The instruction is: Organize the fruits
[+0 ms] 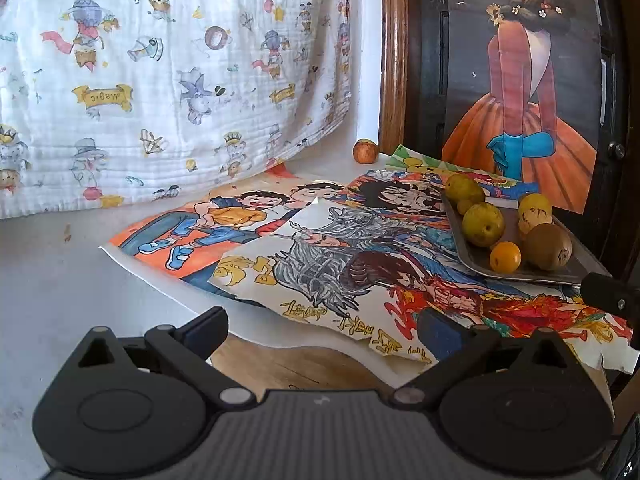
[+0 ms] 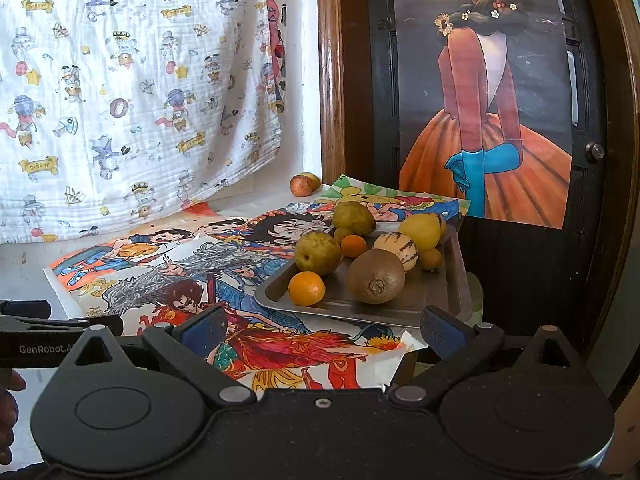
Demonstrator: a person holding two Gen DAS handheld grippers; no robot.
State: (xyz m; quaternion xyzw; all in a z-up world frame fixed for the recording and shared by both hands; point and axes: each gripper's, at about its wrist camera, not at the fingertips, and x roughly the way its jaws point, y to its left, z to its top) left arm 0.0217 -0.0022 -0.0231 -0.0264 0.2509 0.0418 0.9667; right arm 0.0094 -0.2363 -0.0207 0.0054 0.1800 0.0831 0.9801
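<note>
Both grippers, left and right, empty, jaws wide. Most fruit already on grey metal tray; reddish round fruit stray at surface's back corner, well apart. Likely next: reach it, straddle widest part, close gently, avoid rolling.

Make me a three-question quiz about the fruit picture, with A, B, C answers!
1. Where is the kiwi?
A. On the metal tray
B. On the floor
C. In a tool

2. What colour is the small round fruit at the tray's front corner?
A. Purple
B. Orange
C. White

3. How are the two tools?
A. Both open, holding nothing
B. Both shut on fruit
C. One holds the tray

Answers: 1 A, the kiwi lies inside the tray's rim. 2 B, it is bright orange. 3 A, the left tool and right tool show wide gaps with nothing between the fingers.
</note>
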